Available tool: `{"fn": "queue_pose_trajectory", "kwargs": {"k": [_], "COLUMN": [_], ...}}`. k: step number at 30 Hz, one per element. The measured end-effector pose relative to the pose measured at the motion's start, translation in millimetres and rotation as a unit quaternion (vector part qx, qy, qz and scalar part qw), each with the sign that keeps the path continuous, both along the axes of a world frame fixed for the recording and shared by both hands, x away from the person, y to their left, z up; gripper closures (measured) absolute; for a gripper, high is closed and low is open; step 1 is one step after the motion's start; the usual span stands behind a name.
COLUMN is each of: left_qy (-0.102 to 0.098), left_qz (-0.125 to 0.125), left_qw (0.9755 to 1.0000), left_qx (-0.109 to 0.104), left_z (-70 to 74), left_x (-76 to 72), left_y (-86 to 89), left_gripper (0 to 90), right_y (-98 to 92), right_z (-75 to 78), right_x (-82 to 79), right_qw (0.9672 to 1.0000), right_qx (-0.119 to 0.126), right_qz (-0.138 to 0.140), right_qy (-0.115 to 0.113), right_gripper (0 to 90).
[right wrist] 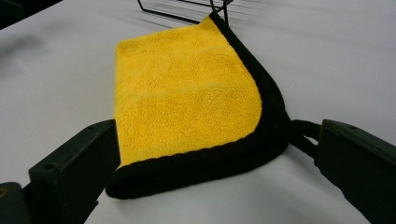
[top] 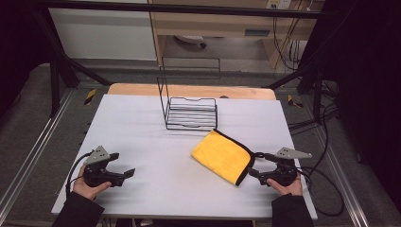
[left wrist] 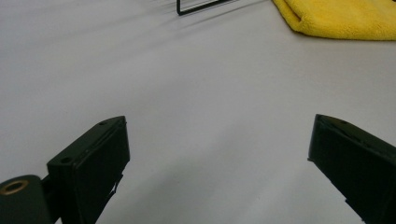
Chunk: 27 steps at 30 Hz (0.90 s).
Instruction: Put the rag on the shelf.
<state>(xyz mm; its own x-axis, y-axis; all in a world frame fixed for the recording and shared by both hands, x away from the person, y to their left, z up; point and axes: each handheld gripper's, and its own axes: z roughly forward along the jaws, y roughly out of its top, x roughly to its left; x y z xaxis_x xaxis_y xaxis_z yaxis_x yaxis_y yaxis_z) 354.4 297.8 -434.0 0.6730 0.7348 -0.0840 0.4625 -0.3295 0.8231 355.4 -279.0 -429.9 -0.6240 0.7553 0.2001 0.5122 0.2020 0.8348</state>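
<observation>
A folded yellow cloth (top: pixel 221 155) with a black edging lies flat on the white bench (top: pixel 142 142), toward its right front. Its far corner sits just beside a black wire rack (top: pixel 189 111); a small black loop juts from its near right corner.

A white-topped table (top: pixel 142 142) carries a folded yellow cloth (top: pixel 221 155) with black edging at near right and a black wire rack (top: pixel 189 111) farther back, centre.
</observation>
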Motion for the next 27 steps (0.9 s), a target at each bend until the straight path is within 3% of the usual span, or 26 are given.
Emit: {"fn": "queue_pose_trajectory", "kwargs": {"k": [12,20,27], "left_qy": [0.001,0.003,0.003], "left_qz": [0.000,0.006,0.010], "left_qw": [1.0000,0.9999,0.9999], "left_qx": [0.008,0.009,0.011], "left_z": [-1.0,-1.3,-1.0], "left_x": [-0.9,-0.8,-1.2], "left_y": [1.0,1.0,1.2], "left_gripper": [5.3,6.0,6.2], "right_y": [10.4,32.5,64.3], "right_z": [4.2,8.2,2.2], "right_x": [-2.1,-5.2,-7.4], "right_qw": [0.9996,0.9981,0.9919], "right_qx": [-0.027,-0.049,-0.092], "right_qz": [0.000,0.039,0.088], "right_qy": [-0.004,-0.003,0.005], "right_gripper": [5.0,14.4,33.8]}}
